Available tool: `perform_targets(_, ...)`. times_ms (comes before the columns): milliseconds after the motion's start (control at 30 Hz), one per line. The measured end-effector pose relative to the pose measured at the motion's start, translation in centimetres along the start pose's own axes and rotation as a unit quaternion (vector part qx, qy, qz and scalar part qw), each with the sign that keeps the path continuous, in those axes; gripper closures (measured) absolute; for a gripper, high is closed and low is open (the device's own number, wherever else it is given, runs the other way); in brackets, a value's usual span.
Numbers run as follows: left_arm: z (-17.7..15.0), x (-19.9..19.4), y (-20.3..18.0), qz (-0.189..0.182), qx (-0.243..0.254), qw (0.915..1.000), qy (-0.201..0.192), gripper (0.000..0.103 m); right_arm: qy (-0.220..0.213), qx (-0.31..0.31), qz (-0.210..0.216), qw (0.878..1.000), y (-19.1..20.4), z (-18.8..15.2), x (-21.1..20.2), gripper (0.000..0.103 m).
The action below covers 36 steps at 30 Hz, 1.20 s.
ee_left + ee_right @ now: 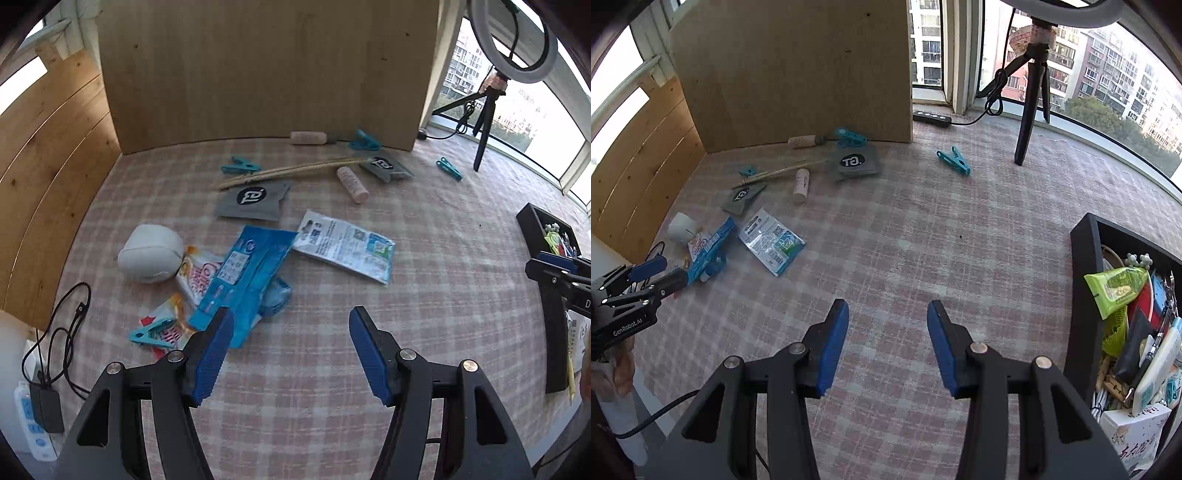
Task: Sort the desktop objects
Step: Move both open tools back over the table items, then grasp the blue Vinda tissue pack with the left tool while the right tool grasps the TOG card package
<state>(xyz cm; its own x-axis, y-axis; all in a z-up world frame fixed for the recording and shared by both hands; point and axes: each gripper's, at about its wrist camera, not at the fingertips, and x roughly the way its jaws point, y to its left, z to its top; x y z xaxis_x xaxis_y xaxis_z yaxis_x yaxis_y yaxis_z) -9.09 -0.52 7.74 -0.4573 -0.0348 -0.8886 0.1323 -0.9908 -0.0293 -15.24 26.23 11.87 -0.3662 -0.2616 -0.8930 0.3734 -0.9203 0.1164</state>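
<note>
My left gripper [291, 328] is open and empty above the checked tablecloth [332, 332], just right of a long blue packet [243, 277]. Around that packet lie orange snack packets [195, 273], a white pouch [151, 253], a white-and-blue sachet [345, 245], two grey pouches [253, 201], a pink tube [352, 184], thin sticks [291, 170] and teal clips [153, 332]. My right gripper [886, 325] is open and empty over bare cloth, left of a black tray [1082, 280] full of sorted items. The left gripper also shows in the right wrist view [653, 273].
A wooden board [266, 70] stands at the back and wood panelling [48, 162] on the left. A ring light tripod [1030, 96] stands at the back right with a power strip [931, 118]. Cables and a charger [46, 402] lie at the left table edge.
</note>
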Motion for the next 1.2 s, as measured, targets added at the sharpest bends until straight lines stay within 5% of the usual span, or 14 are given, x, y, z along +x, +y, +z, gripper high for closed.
perform_targets(233,-1.6,0.0,5.3,-0.001,-0.032,0.9994,0.010,0.040,0.025,-0.043,0.023,0.998,2.9,0.6,2.4,0.054)
perform_targets(533,-0.2,2.8,2.8,-0.021,0.025,0.9990,0.029,0.036,0.046,-0.128,0.054,0.989,7.9,3.5,5.6,0.045)
perform_targets(967,3.3,7.8,1.6,-0.015,0.026,0.9975,0.064,0.037,0.077,-0.258,0.030,0.963,14.5,6.0,12.7,0.041)
perform_targets(1200,3.5,9.7,2.3,-0.013,0.021,0.9960,0.085,0.041,0.089,-0.270,0.042,0.958,15.0,7.0,14.6,0.040)
